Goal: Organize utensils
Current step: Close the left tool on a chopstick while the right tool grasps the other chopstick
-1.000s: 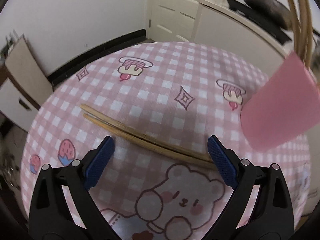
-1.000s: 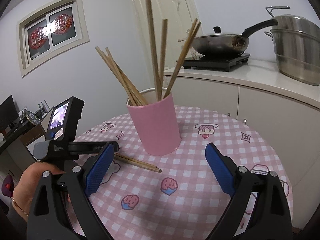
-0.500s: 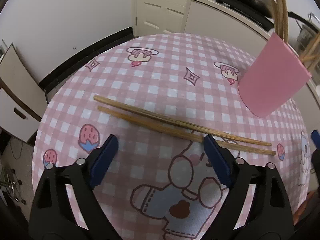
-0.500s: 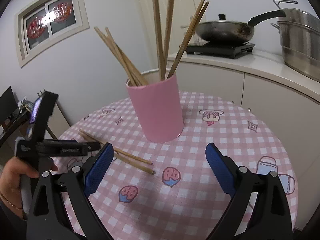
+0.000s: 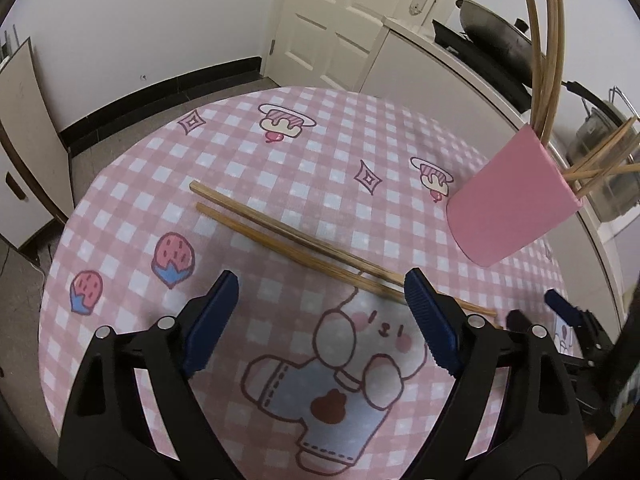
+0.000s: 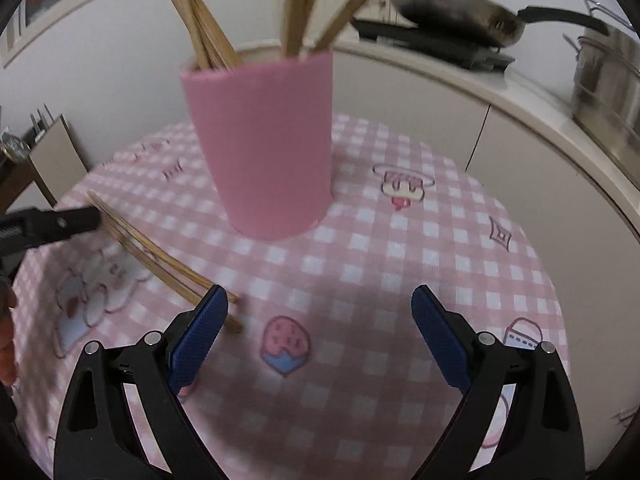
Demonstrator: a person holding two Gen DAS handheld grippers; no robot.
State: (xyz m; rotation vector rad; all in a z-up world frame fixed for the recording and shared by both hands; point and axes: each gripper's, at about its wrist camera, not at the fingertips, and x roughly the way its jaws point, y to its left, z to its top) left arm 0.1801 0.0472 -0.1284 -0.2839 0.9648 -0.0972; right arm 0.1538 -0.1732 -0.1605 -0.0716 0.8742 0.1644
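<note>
Left gripper [image 5: 320,300]: jaws spread, empty. Right gripper [image 6: 320,316]: likewise. Two wooden chopsticks [image 5: 288,240] lie loose on the checked tablecloth [image 5: 280,160], at nine o'clock from the pink cup [image 6: 260,140]. Judged light, stiff, smooth; best pinched mid-shaft.

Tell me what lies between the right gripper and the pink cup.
In the right wrist view, only bare checked tablecloth separates the right gripper from the pink cup; the loose chopsticks lie off to its left.
</note>
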